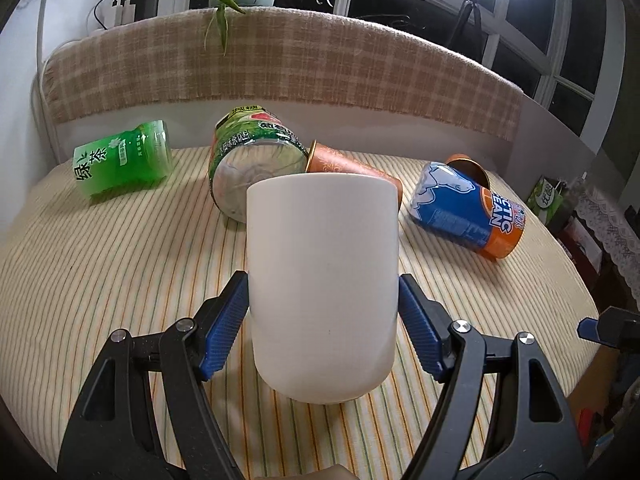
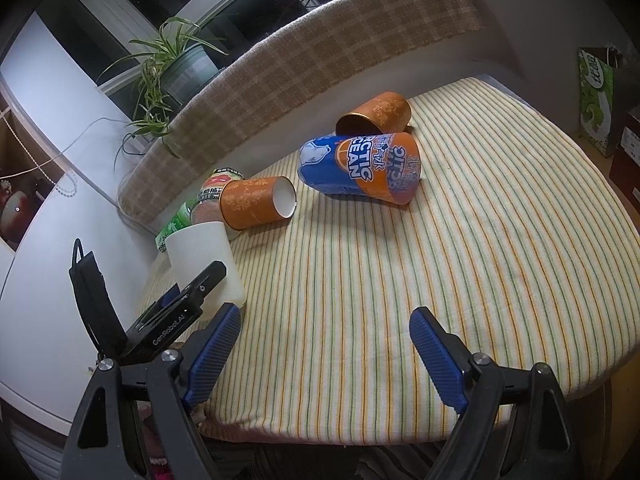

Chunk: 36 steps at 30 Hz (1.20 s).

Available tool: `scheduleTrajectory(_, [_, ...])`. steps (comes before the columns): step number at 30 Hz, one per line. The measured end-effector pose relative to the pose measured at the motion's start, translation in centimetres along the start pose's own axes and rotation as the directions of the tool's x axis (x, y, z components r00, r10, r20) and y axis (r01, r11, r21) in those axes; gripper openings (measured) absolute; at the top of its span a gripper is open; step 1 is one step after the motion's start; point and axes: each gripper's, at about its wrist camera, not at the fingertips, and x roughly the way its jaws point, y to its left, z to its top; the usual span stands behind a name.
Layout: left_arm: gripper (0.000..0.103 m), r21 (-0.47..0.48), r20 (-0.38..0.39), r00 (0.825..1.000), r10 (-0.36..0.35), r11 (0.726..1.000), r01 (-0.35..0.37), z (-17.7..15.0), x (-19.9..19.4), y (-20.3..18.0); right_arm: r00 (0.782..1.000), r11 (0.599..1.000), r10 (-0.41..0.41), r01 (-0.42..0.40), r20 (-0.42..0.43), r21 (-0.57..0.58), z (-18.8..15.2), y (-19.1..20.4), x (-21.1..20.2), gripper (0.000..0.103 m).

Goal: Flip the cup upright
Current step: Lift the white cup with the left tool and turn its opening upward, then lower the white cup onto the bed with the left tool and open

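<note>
A plain white cup (image 1: 323,280) stands upright on the striped tablecloth, between the blue pads of my left gripper (image 1: 323,320), which is shut on its sides. The white cup also shows in the right wrist view (image 2: 204,260), with the left gripper's black body in front of it. My right gripper (image 2: 326,352) is open and empty above the near edge of the table. Other cups lie on their sides: a blue and orange cup (image 2: 360,168), an orange cup (image 2: 260,202), a second orange cup (image 2: 376,114), a green-printed cup (image 1: 248,160) and a green bottle-like cup (image 1: 122,160).
The table (image 2: 480,260) has a striped cloth and a rounded front edge. A checked cushion (image 1: 280,68) runs along the back. A potted plant (image 2: 180,68) stands behind it. A green box (image 2: 596,100) stands on the floor at right.
</note>
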Motion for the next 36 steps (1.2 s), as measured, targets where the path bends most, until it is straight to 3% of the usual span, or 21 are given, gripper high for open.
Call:
scheduleTrajectory(17, [0.076, 0.046, -0.044, 0.998, -0.036, 0.998, 0.038, -1.8, -2.3, -0.3, 1.000, 1.000, 0.020, -0.020, -0.006, -0.014, -0.5, 1.1, 0.3, 0.089])
scheduleTrajectory(36, [0.081, 0.017, -0.139, 0.986, -0.091, 0.995, 0.095, -3.0, -2.3, -0.2, 1.000, 0.999, 0.029, -0.029, 0.005, -0.023, -1.1, 1.3, -0.6, 0.089])
